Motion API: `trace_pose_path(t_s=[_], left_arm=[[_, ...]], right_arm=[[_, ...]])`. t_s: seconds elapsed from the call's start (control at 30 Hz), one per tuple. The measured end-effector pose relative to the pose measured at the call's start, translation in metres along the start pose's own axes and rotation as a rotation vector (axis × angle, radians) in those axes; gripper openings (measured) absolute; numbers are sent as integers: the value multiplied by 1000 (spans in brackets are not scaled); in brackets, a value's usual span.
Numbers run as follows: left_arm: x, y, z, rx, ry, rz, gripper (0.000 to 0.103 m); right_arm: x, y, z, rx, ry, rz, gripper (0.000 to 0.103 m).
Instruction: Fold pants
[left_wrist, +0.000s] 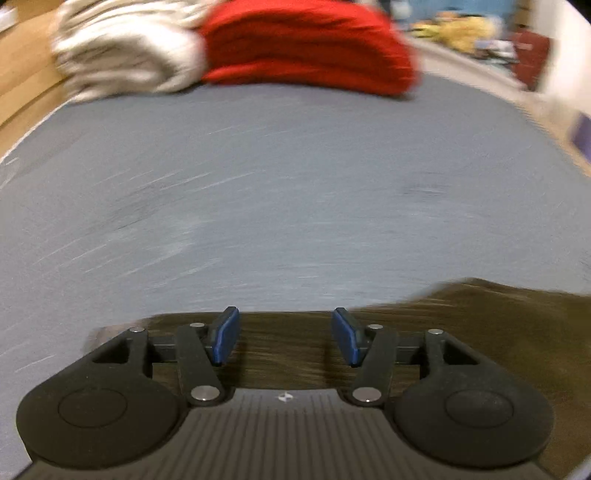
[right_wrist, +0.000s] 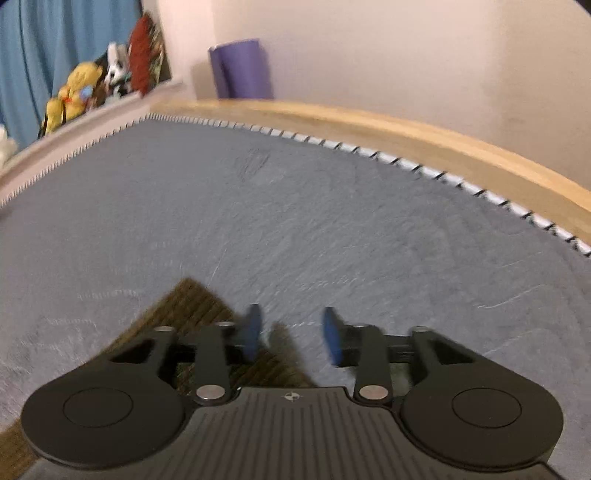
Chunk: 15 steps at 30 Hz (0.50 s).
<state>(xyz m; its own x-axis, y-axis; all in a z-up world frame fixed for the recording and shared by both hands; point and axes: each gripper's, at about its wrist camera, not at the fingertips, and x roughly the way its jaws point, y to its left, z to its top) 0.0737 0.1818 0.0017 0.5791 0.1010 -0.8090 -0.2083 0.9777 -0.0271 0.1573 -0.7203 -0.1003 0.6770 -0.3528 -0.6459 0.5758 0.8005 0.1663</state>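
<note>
**Both grippers open over brown corduroy pants**

Left wrist view: the left gripper (left_wrist: 284, 334) hangs with its blue pads wide apart, gripping nothing, above the brown corduroy pants (left_wrist: 461, 325) lying on the grey mattress (left_wrist: 258, 192). Folded red (left_wrist: 310, 48) and cream (left_wrist: 125, 48) clothes sit at the far edge.

Right wrist view: the right gripper (right_wrist: 293, 336) is likewise spread and empty, a corner of the pants (right_wrist: 192, 301) under its left finger. A purple roll (right_wrist: 242, 68) stands by the wall.

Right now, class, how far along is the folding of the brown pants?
Done: folded red and cream clothes stacked on the grey mat. In hand: nothing; left gripper and right gripper hover open over the brown pants. Left: gripping and folding them.
</note>
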Motion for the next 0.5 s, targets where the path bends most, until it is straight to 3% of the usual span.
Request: trace_pose_path(t_s=[0.13, 0.23, 0.27, 0.3, 0.33, 0.4, 0.5], left_arm=[[-10, -52, -15, 133, 9, -225, 61], [-1, -80, -32, 255, 74, -328, 61], [8, -88, -40, 306, 128, -329, 61], [24, -94, -52, 357, 221, -284, 61], [34, -98, -63, 405, 259, -247, 64], [28, -104, -63, 450, 223, -230, 64], [13, -102, -55, 381, 195, -236, 65]], right_arm=[[-29, -15, 9, 48, -30, 45, 59], [-45, -26, 14, 95, -11, 69, 64], [-53, -31, 15, 108, -7, 77, 65], [-59, -36, 16, 119, -4, 85, 67], [-66, -40, 16, 127, 1, 91, 68], [-78, -52, 16, 139, 21, 105, 73], [-88, -73, 4, 153, 77, 147, 77]])
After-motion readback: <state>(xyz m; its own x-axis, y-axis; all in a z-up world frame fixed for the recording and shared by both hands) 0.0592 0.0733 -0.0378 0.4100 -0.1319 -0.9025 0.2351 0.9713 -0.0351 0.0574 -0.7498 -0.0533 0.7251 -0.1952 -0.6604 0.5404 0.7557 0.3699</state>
